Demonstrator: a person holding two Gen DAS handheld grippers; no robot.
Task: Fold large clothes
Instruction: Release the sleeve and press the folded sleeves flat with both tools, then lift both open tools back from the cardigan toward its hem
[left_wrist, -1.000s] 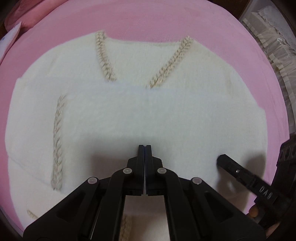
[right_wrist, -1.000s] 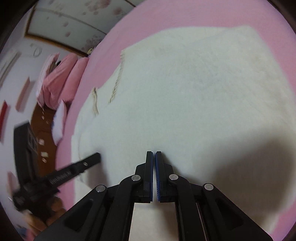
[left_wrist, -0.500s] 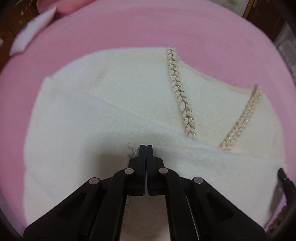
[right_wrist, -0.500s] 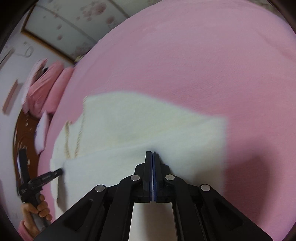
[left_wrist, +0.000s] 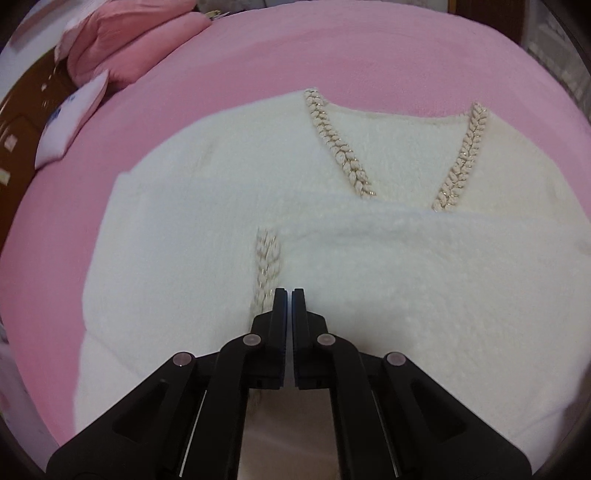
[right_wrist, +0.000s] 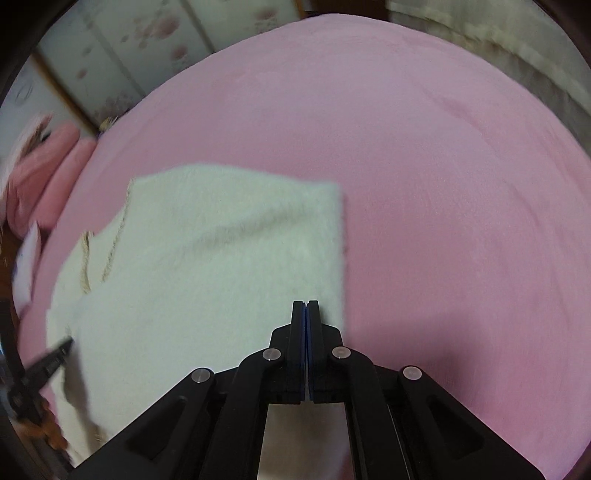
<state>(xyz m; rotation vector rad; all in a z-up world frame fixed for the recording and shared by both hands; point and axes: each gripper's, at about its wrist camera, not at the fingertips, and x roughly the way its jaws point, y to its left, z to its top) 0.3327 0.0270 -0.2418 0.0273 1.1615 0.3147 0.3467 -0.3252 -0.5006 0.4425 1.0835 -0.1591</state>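
Left gripper: my black two-finger left gripper (left_wrist: 289, 295) is clenched with nothing between its tips, hanging over the folded-in sleeve beside its braided cuff trim (left_wrist: 266, 258).
Right gripper: my black right gripper (right_wrist: 306, 306) is likewise clenched and empty, poised over the garment's right edge.
Garment: the fluffy cream-white V-neck sweater with gold-beige braid trim (left_wrist: 229, 206) lies flat on the pink bed cover (left_wrist: 332, 48), both sleeves laid across the chest.
Step in hand, as I judge it: regrasping for the next fold; I should pinch both layers at matching near corners, lift evenly, and keep the sleeves from sliding.
Pointing: the V neckline (left_wrist: 402, 155) faces away from me.
Long axis: hem to collar, running from me outward.
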